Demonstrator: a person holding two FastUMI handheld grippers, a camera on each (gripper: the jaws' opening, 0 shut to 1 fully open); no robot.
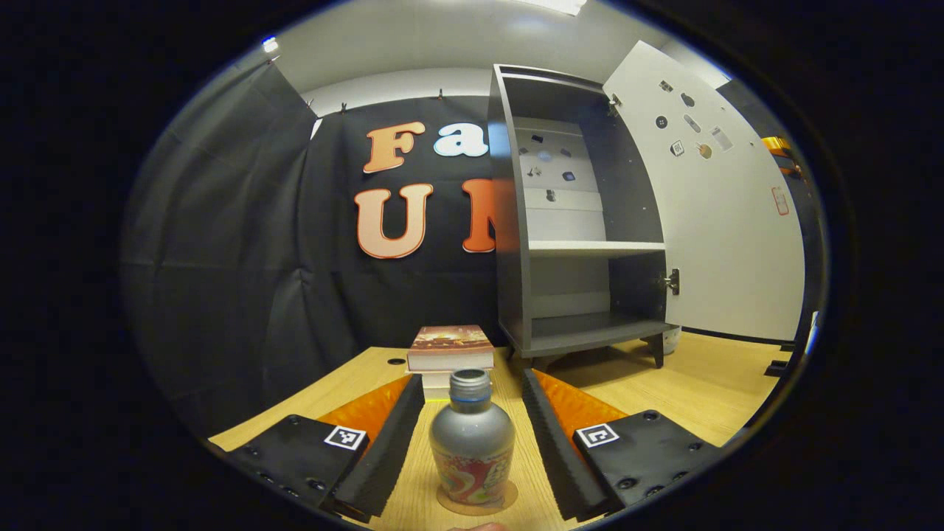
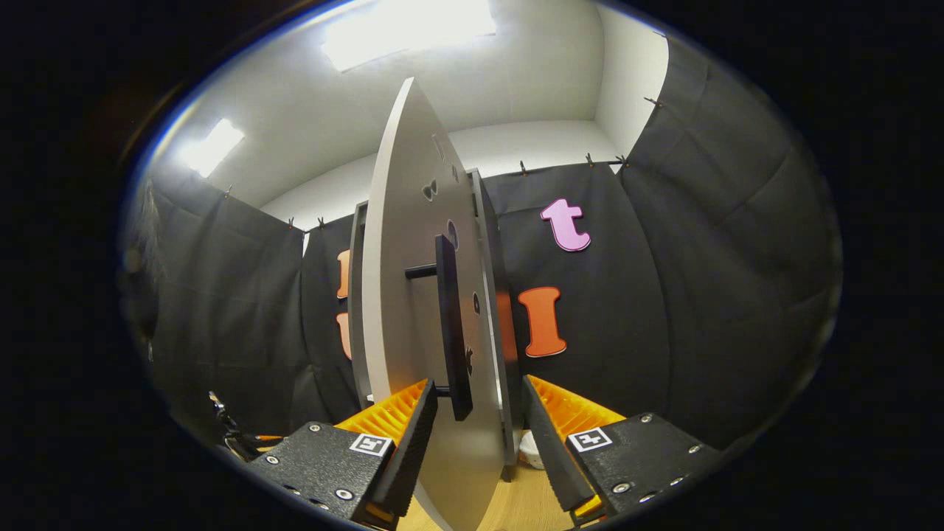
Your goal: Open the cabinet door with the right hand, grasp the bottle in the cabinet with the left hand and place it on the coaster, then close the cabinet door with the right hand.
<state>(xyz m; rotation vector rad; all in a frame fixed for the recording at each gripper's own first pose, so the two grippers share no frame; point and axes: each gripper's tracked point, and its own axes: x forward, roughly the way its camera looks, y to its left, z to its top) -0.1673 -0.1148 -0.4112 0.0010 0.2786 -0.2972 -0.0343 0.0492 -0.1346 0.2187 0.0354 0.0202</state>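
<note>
In the left gripper view, we are holding the left gripper (image 1: pixel 472 442) with its jaws spread wide at bottom centre; the bottle (image 1: pixel 472 442) is standing upright on the coaster (image 1: pixel 476 500) between the fingers, touching neither. The cabinet (image 1: pixel 575 236) is standing open at centre right, behind a stack of books (image 1: pixel 450 354). In the right gripper view, the right gripper (image 2: pixel 472 435) is sitting open around the cabinet door (image 2: pixel 413 295) edge, near its handle (image 2: pixel 451 324).

**No legible text on the objects**

The bottle (image 1: pixel 472 446) is showing a colourful label, too blurred to read. The top book (image 1: pixel 450 346) is showing a cover with no readable title. Stickers on the open cabinet door (image 1: pixel 726 221) are staying too small to decipher.
</note>
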